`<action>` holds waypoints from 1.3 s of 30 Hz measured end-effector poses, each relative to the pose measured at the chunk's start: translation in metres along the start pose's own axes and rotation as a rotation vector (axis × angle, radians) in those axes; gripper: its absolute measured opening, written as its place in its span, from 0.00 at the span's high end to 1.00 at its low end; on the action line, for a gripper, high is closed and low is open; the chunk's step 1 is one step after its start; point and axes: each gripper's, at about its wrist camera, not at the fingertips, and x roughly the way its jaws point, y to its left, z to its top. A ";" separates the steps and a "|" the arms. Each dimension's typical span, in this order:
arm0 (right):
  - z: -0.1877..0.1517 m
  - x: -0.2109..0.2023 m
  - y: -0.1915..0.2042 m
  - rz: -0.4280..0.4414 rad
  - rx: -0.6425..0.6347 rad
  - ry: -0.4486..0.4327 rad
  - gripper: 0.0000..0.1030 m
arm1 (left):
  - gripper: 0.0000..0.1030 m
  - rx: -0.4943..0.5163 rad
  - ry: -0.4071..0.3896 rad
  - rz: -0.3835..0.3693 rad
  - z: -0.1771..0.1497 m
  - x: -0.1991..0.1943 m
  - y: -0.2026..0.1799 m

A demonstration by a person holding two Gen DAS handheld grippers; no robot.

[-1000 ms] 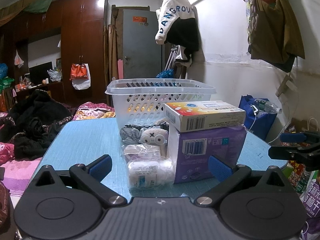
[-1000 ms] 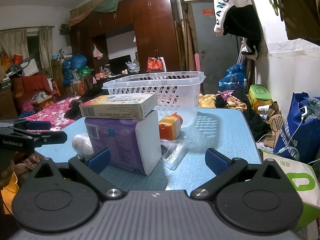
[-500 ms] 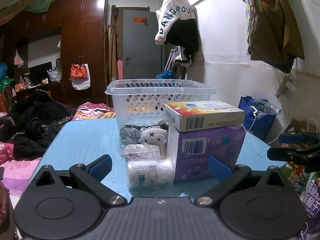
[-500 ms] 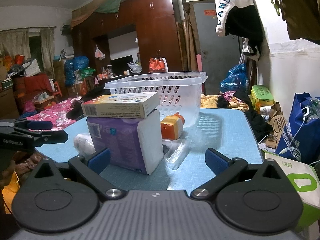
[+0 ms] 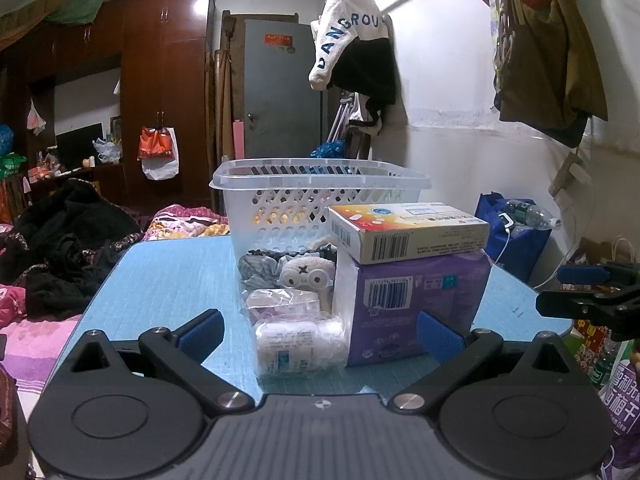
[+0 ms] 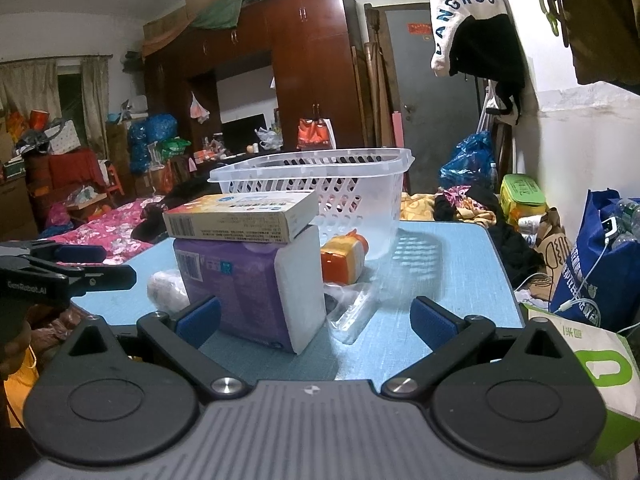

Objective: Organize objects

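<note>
A white slotted basket (image 5: 316, 196) stands on the blue table (image 5: 168, 280), also in the right wrist view (image 6: 340, 184). In front of it a flat box (image 5: 408, 230) lies on a purple pack (image 5: 416, 304); both also show in the right wrist view, box (image 6: 240, 216) on pack (image 6: 240, 284). A white roll (image 5: 300, 344), a clear packet (image 5: 280, 302) and a plush toy with eyes (image 5: 308, 276) sit left of the pack. An orange bottle (image 6: 344, 258) and a clear wrapper (image 6: 352, 308) lie by the basket. My left gripper (image 5: 320, 334) and right gripper (image 6: 314, 322) are open and empty at the table's near edge.
The right gripper's fingers (image 5: 588, 292) show at the table's right side, the left gripper's fingers (image 6: 68, 268) at its left side. A blue bag (image 6: 600, 264) and a green-white paper bag (image 6: 600, 372) stand right of the table. A bed with clothes (image 5: 52, 264) lies left.
The right gripper has moved slightly closer to the purple pack. The left gripper has hardly moved. Both stay open.
</note>
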 end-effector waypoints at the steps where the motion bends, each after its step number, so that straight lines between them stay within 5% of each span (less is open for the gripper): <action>1: 0.000 0.000 0.000 0.000 0.000 0.001 0.00 | 0.00 0.000 0.001 0.000 0.000 0.000 0.000; 17: -0.001 0.000 -0.001 0.007 0.000 -0.002 0.00 | 0.00 0.009 -0.038 -0.012 -0.001 -0.002 -0.001; 25: 0.000 -0.023 0.013 0.053 -0.119 -0.209 0.00 | 0.00 0.093 -0.160 0.099 0.006 -0.002 -0.001; 28: 0.012 -0.019 0.007 0.150 -0.087 -0.226 0.00 | 0.00 0.088 -0.168 0.017 0.012 0.001 0.003; 32: 0.025 0.006 0.005 0.128 -0.116 -0.207 0.00 | 0.01 0.075 -0.188 -0.139 0.024 0.009 0.010; 39: 0.026 0.041 -0.011 0.222 -0.106 -0.142 0.11 | 0.23 0.123 -0.174 -0.247 0.028 0.037 0.011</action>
